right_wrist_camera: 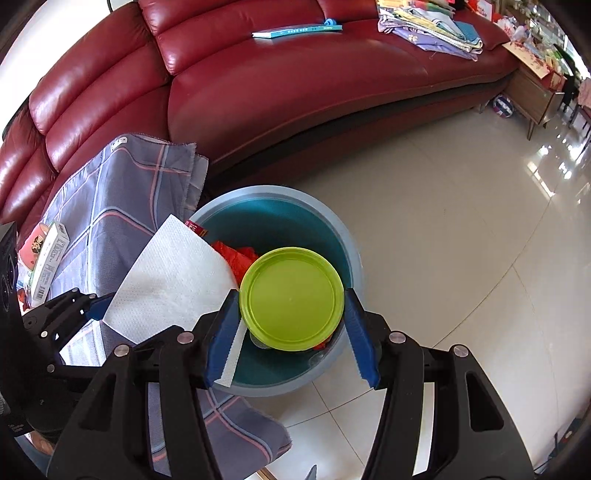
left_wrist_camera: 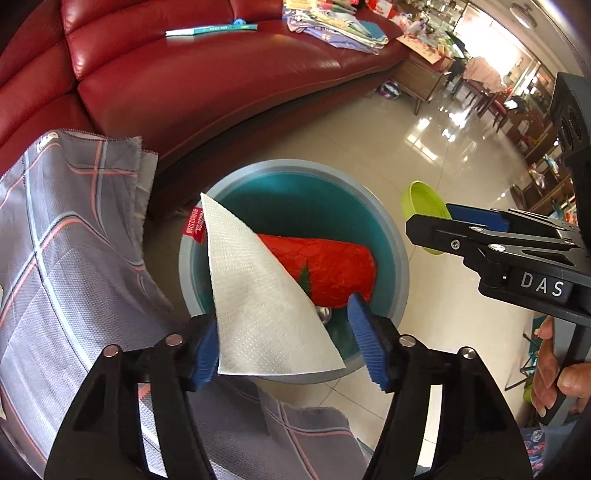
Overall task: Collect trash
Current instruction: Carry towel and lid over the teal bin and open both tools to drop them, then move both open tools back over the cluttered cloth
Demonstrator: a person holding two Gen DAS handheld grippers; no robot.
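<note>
A round teal bin with a grey rim stands on the floor below both grippers. Inside it lies a crumpled red wrapper. My left gripper is open above the bin. A white paper napkin hangs between its jaws, lying against the left pad and clear of the right one. My right gripper is shut on a lime green round plate, held flat over the bin's near side.
A grey plaid cloth covers a surface left of the bin, with a small box on it. A red leather sofa curves behind, carrying a book and folded fabrics. Glossy tiled floor spreads to the right.
</note>
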